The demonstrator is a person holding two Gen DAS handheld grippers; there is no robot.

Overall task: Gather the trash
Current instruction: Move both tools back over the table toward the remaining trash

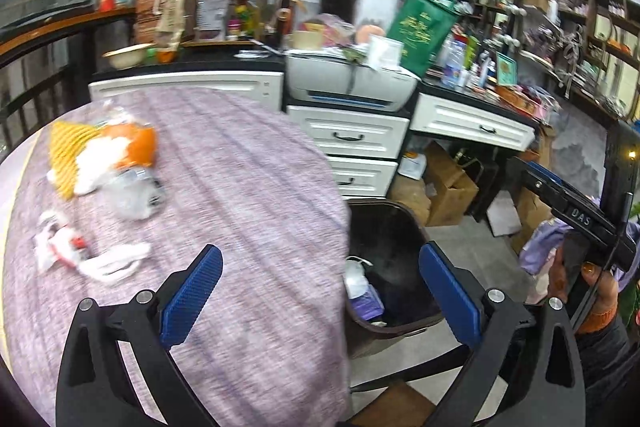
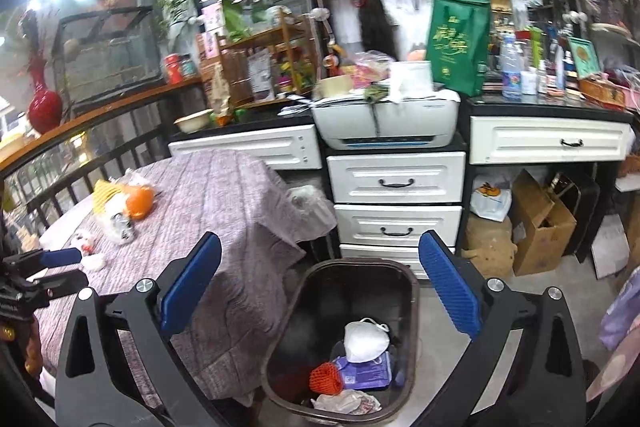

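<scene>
Beside the round table draped in a mauve woven cloth (image 1: pixel 248 163) a dark brown plastic waste bin (image 2: pixel 414 291) is seen standing on the grey floor, just in front of the white drawer unit (image 2: pixel 396 183). Inside the bin a white moulded face mask (image 2: pixel 366 341), a purple wipes packet (image 2: pixel 366 371), an orange foam net (image 2: pixel 326 379) and a crumpled clear wrapper (image 2: pixel 346 403) are seen lying together at the bottom.

On the tablecloth more trash is left: a yellow-and-orange mesh wrapper with white padding (image 1: pixel 100 151), a crushed clear plastic cup touching it (image 1: pixel 134 193), and nearer the table edge a torn white-and-red wrapper (image 1: pixel 56 247) beside a crumpled white tissue (image 1: pixel 116 261).

The left gripper (image 1: pixel 320 299) is held above the table's edge with its blue ribbed pads (image 1: pixel 192 295) spread wide and nothing between them; one pad is over the cloth, the other over the bin. The right gripper (image 2: pixel 320 297) is held over the bin, its blue pads (image 2: pixel 450 291) likewise wide apart and empty.

A grey printer (image 2: pixel 386 125) is seen on top of the drawer unit, with a green fabric tote bag (image 2: pixel 458 43) standing on the counter just beside it.
</scene>
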